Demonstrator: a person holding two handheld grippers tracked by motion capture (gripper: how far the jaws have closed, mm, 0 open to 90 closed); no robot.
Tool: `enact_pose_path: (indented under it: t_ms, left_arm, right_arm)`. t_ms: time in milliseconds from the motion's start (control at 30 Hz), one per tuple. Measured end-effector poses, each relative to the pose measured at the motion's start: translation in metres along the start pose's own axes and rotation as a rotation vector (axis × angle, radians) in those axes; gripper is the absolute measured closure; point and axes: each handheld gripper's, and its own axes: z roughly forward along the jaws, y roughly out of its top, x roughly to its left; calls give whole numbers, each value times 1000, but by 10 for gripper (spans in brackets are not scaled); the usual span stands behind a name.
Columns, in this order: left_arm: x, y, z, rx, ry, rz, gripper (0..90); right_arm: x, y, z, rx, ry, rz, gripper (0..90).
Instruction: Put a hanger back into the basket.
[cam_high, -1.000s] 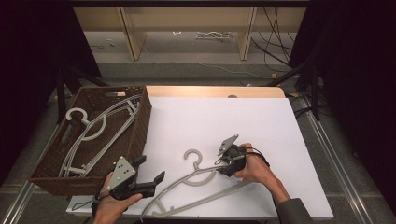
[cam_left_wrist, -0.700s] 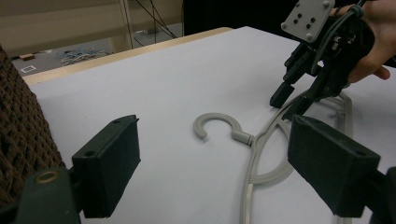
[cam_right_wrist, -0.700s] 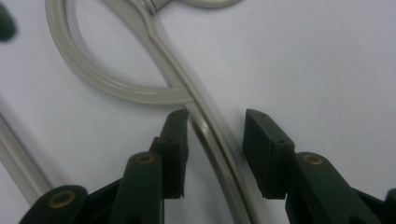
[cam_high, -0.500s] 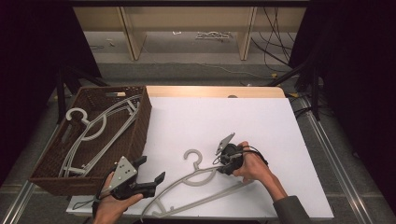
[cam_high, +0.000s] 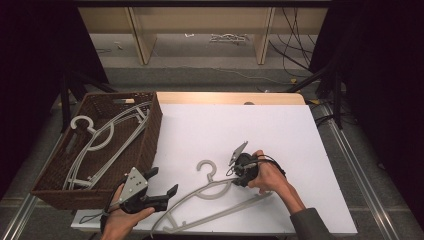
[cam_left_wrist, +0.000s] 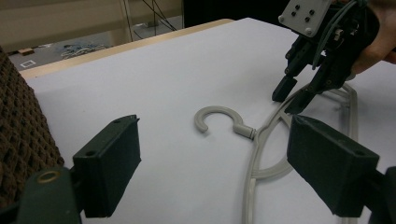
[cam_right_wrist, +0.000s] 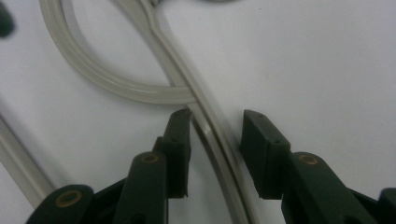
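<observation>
— What are we working on here?

— We have a pale grey plastic hanger (cam_high: 210, 197) lying flat on the white table (cam_high: 280, 130), near the front edge and a little left of the middle.

— Which way does it lie?

— We see its hook (cam_left_wrist: 219, 119) pointing toward the far side, curling open to the left, with the neck just below it. From there the shoulders spread toward the near side, and the straight bottom bar runs slantwise from the near left up to the right.

— Anything else about its build?

— We can make out a curved inner brace (cam_right_wrist: 107, 79) joining the right shoulder arm (cam_right_wrist: 210, 135).
</observation>
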Motion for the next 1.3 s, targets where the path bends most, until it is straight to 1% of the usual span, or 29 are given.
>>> enact_pose_path:
  t_ms: [33,67,167,200,267,367,400,467,500,533,567,600,633,667,700,733,767,800,833,900,933,967,1000,1033,1067,1100,1167,1267,1300]
  left_arm:
    - [-1,0,0,4,2,-3,169]
    - [0,0,1,-2,-6,-7,169]
    - [-1,0,2,8,-3,7,169]
    - [-2,0,2,9,-5,-5,169]
    - [-2,0,2,8,-7,8,169]
    - [-2,0,3,7,-15,7,169]
    - [-2,0,3,16,-9,8,169]
    - [-2,0,5,11,-14,-1,169]
    - [-3,0,5,19,-14,11,169]
    - [-4,0,6,15,-25,6,169]
    - [-4,0,6,23,-20,17,170]
    - [-5,0,6,25,-25,10,170]
    - [-4,0,7,28,-24,18,170]
    - [-5,0,8,27,-28,10,170]
    - [-5,0,9,33,-28,19,170]
    - [-5,0,9,33,-27,14,170]
    - [-4,0,10,33,-33,18,170]
    - [-5,1,10,40,-30,18,171]
    - [-5,0,10,40,-35,6,171]
    - [-5,0,13,44,-43,13,171]
    - [-5,0,13,48,-40,10,172]
    - [-4,0,14,49,-45,17,174]
    - [-4,0,14,59,-39,26,176]
    - [-4,0,15,59,-43,8,178]
    - [-3,1,15,63,-43,22,180]
    - [-3,2,16,62,-43,14,183]
    - [-3,5,18,59,-48,17,190]
    - [-5,11,25,91,-49,45,201]
    - [-6,12,29,99,-49,45,207]
  right_arm:
    - [1,1,0,6,-4,1,640]
    - [1,2,0,15,-2,-3,641]
    - [2,4,0,32,-10,-13,649]
    - [2,5,0,34,-7,-17,652]
    - [2,5,0,38,-8,-26,662]
    - [3,5,0,35,-6,-40,688]
    - [3,6,0,38,-3,-44,695]
    - [2,6,0,43,3,-55,707]
    - [2,6,0,41,10,-62,713]
    - [2,6,0,42,11,-65,719]
    - [2,7,0,43,12,-71,723]
    - [2,7,0,44,11,-77,725]
    - [3,7,0,44,7,-82,729]
    - [3,7,1,46,8,-90,732]
    - [3,7,0,46,9,-96,737]
    - [4,8,0,47,6,-104,743]
    - [4,8,1,47,5,-112,750]
    - [5,8,1,48,10,-120,757]
    - [6,8,1,45,5,-126,765]
    - [6,8,0,45,14,-155,789]
    - [6,8,0,49,12,-167,804]
    - [7,8,0,46,14,-178,818]
    - [9,8,-1,51,7,-192,823]
    - [10,8,0,46,-6,-203,823]
    - [12,8,-1,50,-13,-213,823]
    - [14,8,-1,51,-28,-229,824]
    - [16,8,-1,51,-42,-247,824]
    - [18,8,-7,38,-61,-261,824]
    - [19,8,-9,28,-60,-255,824]
